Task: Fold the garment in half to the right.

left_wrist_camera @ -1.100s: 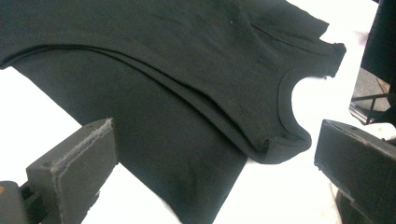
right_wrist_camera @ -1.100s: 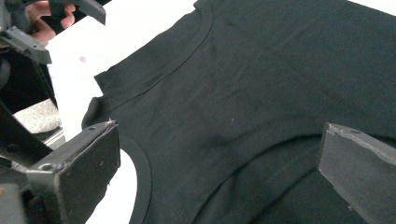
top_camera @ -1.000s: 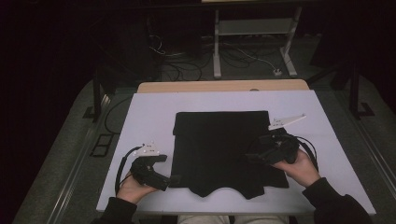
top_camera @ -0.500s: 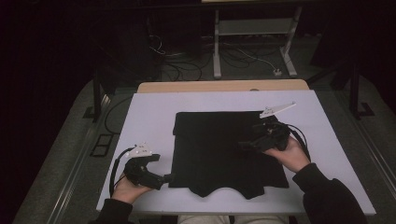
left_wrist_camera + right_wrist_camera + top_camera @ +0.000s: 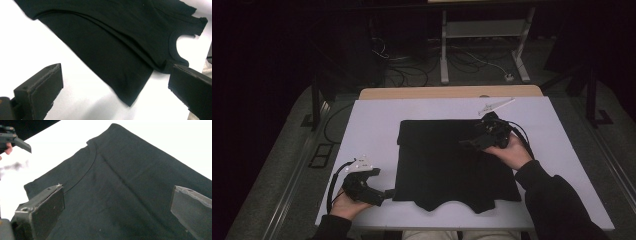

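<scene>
A black sleeveless garment (image 5: pixel 452 165) lies flat on the white table (image 5: pixel 372 130), its neckline toward the near edge. My left gripper (image 5: pixel 388 194) rests on the table at the garment's near left corner. In the left gripper view this gripper (image 5: pixel 115 72) is open, with the garment (image 5: pixel 112 45) and its corner ahead between the jaws. My right gripper (image 5: pixel 467 143) hovers over the garment's far right part, pointing left. In the right gripper view that gripper (image 5: pixel 117 192) is open above the cloth (image 5: pixel 130 185), holding nothing. The left gripper (image 5: pixel 12 137) also appears far off there.
A wooden tabletop edge (image 5: pixel 447 92) adjoins the white table's far side. Behind it a metal stand (image 5: pixel 482 35) and cables (image 5: pixel 412 65) sit on the dark floor. Bare white surface runs left, right and beyond the garment.
My right gripper has moved away from me and slightly left, from the garment's right edge to over its far right part. The left gripper shifted a little left and nearer.
</scene>
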`<action>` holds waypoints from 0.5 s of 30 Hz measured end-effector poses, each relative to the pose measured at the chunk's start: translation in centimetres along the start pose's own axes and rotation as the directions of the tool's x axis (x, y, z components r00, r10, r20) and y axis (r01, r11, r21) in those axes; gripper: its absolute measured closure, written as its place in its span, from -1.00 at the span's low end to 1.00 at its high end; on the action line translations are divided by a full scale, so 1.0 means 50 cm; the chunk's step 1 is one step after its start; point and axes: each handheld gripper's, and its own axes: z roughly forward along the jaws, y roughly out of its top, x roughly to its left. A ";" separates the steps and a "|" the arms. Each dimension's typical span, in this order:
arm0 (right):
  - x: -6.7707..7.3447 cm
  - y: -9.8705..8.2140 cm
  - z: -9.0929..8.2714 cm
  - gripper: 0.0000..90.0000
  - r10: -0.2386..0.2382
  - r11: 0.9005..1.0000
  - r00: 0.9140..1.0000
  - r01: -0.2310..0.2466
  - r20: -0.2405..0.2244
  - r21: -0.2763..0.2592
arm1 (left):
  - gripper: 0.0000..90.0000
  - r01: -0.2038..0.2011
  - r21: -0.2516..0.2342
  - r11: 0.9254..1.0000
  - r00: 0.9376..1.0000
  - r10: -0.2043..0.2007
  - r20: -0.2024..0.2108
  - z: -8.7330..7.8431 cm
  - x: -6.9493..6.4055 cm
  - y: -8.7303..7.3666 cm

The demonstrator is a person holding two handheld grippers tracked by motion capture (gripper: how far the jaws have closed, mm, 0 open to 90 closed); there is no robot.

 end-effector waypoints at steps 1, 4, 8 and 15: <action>-0.002 0.004 0.003 -1.00 -0.003 1.000 1.000 0.003 0.000 0.000 | -1.00 -0.005 0.005 1.000 1.000 0.005 0.004 0.002 0.000 -0.001; -0.007 0.015 0.012 -1.00 -0.003 1.000 1.000 0.003 0.004 0.006 | -1.00 -0.012 0.021 1.000 1.000 0.012 0.009 0.006 -0.002 -0.006; -0.011 0.029 0.024 -1.00 -0.004 1.000 1.000 0.004 0.005 0.009 | -1.00 -0.031 0.046 0.998 0.999 0.030 0.015 0.012 -0.005 -0.010; -0.010 0.052 0.048 -1.00 -0.021 1.000 1.000 0.021 0.004 0.007 | -1.00 -0.052 0.067 0.996 0.998 0.050 0.027 0.020 -0.008 -0.015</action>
